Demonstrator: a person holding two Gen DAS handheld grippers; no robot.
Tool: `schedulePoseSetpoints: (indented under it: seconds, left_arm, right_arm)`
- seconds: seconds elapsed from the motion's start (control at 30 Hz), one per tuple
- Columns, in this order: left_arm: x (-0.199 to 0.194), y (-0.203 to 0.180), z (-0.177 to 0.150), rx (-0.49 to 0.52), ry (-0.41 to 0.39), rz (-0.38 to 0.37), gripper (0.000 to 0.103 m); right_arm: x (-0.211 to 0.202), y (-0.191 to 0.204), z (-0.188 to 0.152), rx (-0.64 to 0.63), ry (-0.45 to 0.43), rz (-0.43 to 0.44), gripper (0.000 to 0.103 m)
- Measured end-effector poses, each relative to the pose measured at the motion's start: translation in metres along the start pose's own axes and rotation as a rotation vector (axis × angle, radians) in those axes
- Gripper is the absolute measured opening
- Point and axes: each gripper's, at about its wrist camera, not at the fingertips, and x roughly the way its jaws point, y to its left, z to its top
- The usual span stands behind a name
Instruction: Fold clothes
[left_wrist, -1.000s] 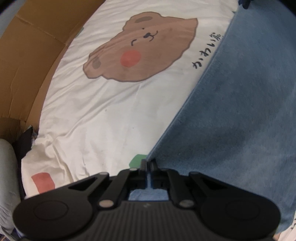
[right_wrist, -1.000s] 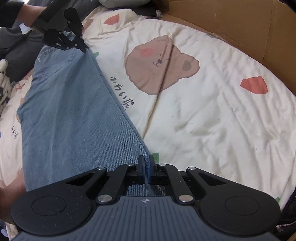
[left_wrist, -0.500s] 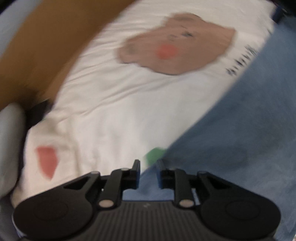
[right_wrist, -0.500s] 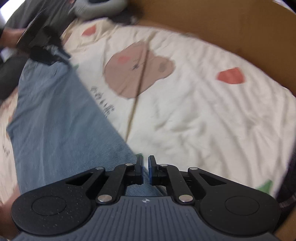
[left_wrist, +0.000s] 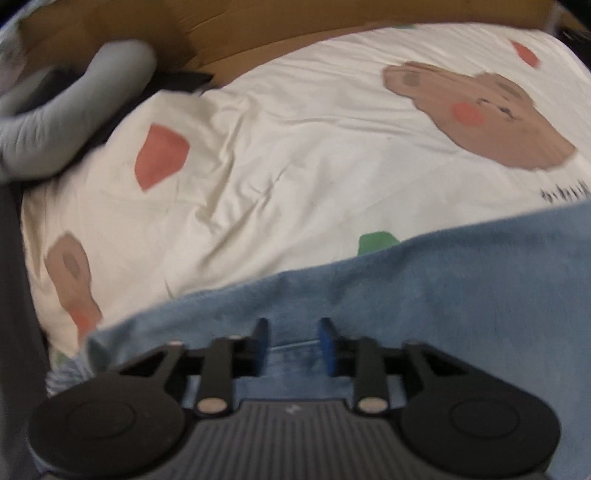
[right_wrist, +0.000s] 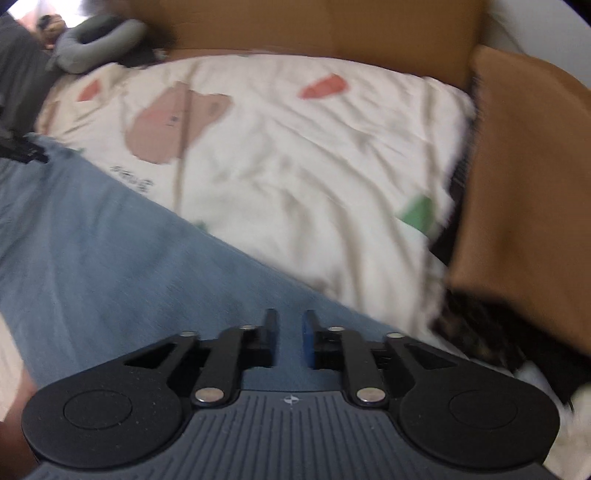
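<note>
- I see the jeans (left_wrist: 424, 295) lying flat on the bear sheet (left_wrist: 295, 147), a long band of denim with one straight edge running across the white cloth.
- My left gripper (left_wrist: 291, 341) hangs low over the denim near that edge with its fingers spread apart and nothing between them; bare denim shows through the gap.
- My right gripper (right_wrist: 290, 341) is the same: fingers parted, empty, low over the denim, with the edge just ahead of it.
- In the right view the denim (right_wrist: 92, 240) runs off to the far left, where a dark shape that may be the other gripper sits at its end; it is too blurred to be sure.
- Judging by this, I hold the two grippers at opposite ends of one long side so the cloth can be handled evenly and kept straight.
- Parted fingers over a flat garment fit two readings: a fold laid down and let go, or a reach in for a fresh pinch. I cannot tell which.
- Both views are smeared, so I cannot count the layers of denim or say how far the folding has got.
- Cardboard (right_wrist: 517, 184) walls the sheet on the far side, and a grey cushion (left_wrist: 74, 110) lies at one corner, well away from the denim.
</note>
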Motion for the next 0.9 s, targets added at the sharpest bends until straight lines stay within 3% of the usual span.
schedulePoseSetpoints:
  seconds: [0.03,0.23,0.43,0.6,0.67,0.73,0.77,0.9]
  left_arm:
    - [0.004,-0.001,0.0,-0.025,0.0,0.014,0.046]
    - [0.026,0.012,0.003,-0.17,-0.007,0.061,0.05]
    - [0.031,0.019,0.006,-0.186,0.005,0.061,0.06]
    - [0.034,0.023,0.008,-0.228,0.017,0.061,0.06]
    - [0.032,0.021,0.009,-0.24,0.018,0.077,0.057]
    - [0.027,0.022,0.011,-0.258,0.02,0.092,0.041]
    - [0.023,0.022,0.012,-0.268,0.022,0.097,0.037]
    - [-0.001,0.031,0.011,-0.287,-0.001,0.12,0.036]
  right_arm:
    - [0.0,-0.003,-0.004,0.015,0.006,-0.012,0.032]
    - [0.011,-0.011,-0.014,0.037,0.046,-0.064,0.034]
    - [0.027,-0.002,-0.009,0.014,0.045,-0.1,0.036]
    - [0.037,0.001,0.001,0.056,0.018,-0.127,0.036]
    - [0.038,0.0,0.006,0.08,0.004,-0.134,0.037]
    - [0.04,-0.002,0.013,0.092,0.006,-0.129,0.038]
    - [0.039,-0.004,0.016,0.099,0.009,-0.123,0.038]
    - [0.023,-0.015,0.02,0.141,-0.015,-0.1,0.038]
